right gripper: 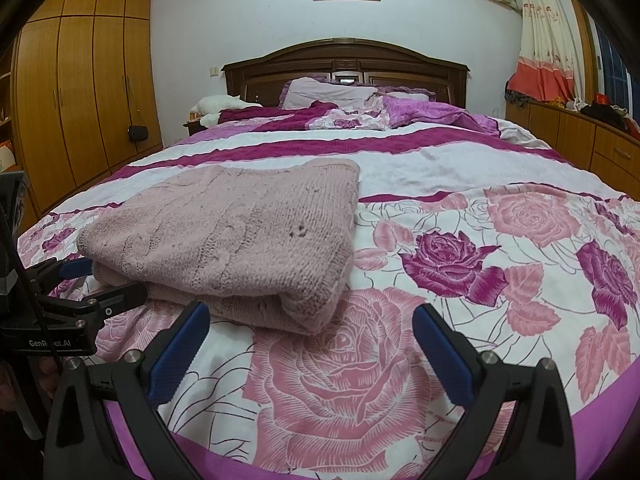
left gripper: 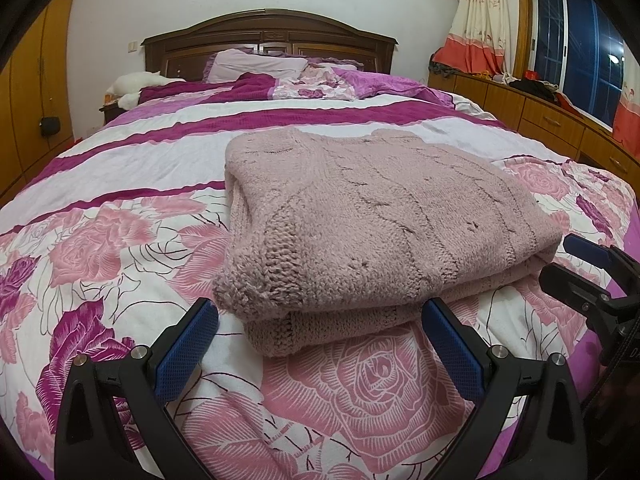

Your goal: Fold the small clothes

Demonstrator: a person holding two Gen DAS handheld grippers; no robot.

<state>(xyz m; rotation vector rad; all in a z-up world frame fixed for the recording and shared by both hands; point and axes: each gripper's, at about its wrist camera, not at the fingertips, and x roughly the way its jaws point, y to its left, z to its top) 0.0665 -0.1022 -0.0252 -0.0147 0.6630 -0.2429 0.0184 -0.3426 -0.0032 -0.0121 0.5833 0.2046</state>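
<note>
Your left gripper (left gripper: 320, 344) sits at the foot of the bed with its blue-padded fingers (left gripper: 180, 352) spread wide and nothing between them; the near folded edge of the pink knitted sweater (left gripper: 360, 224) lies just beyond the fingertips, at about twelve o'clock from the claw, close but not touching as far as the left wrist view shows. The sweater is folded into a thick stack, its layers visible along the near edge, and it rests flat on the rose-patterned bedspread (left gripper: 100, 184).

Your right gripper (right gripper: 308, 344) is likewise spread wide and holds nothing; from its camera the sweater (right gripper: 240, 232) lies at about eleven o'clock, its near corner just ahead of the left-hand finger; bare bedspread (right gripper: 500, 248) fills the view from twelve to three o'clock.

Each claw shows in the other's camera: your right gripper (left gripper: 576, 268) appears at three o'clock in the left wrist view, just beside the sweater's right edge; your left gripper (right gripper: 84, 280) appears at nine o'clock in the right wrist view, beside the sweater's left edge.

At twelve o'clock, well apart from the sweater, pillows (right gripper: 332, 94) lie against the dark wooden headboard (right gripper: 344, 64); a wooden wardrobe (right gripper: 80, 96) stands at ten o'clock.
</note>
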